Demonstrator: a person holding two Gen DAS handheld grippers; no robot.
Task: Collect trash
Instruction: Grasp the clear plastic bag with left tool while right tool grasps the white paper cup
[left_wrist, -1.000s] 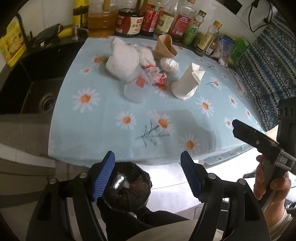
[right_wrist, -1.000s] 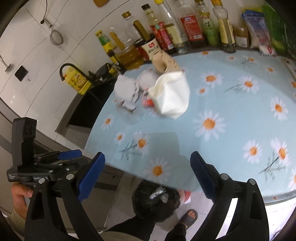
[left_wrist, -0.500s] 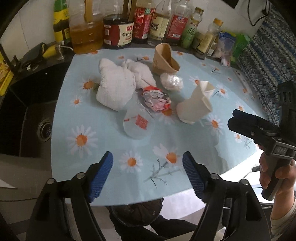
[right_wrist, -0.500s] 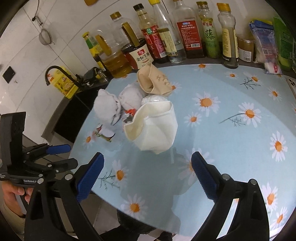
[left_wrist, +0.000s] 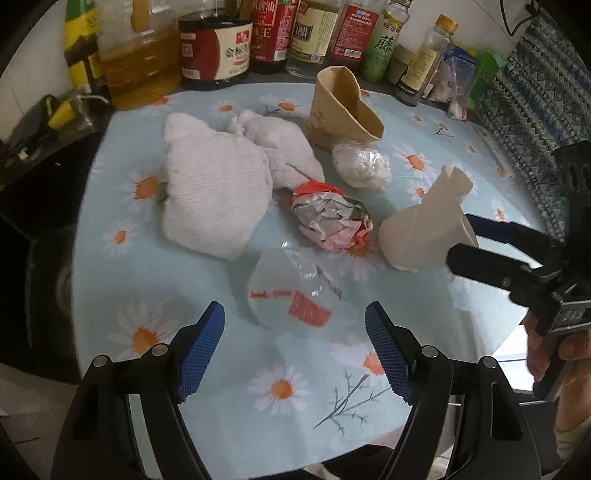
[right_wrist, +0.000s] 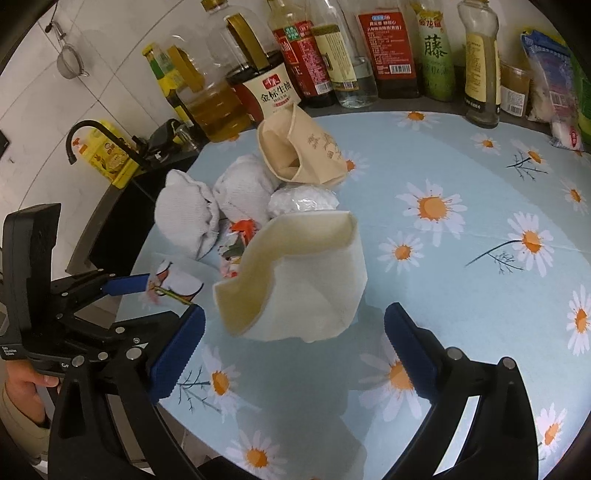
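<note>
Two white cloth bundles (left_wrist: 214, 192), two crushed paper cups (left_wrist: 345, 110), three crumpled wrappers (left_wrist: 328, 219).

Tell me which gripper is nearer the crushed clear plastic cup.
Left. The left gripper hovers open just short of the clear plastic cup; the right gripper faces the cream paper cup instead.

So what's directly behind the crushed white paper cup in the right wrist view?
Behind the white paper cup a clear plastic-wrapped wad shows over its rim, with the brown paper cup further back. A crumpled red-and-white wrapper peeks out at its left; the rest of it is covered by the cup.
</note>
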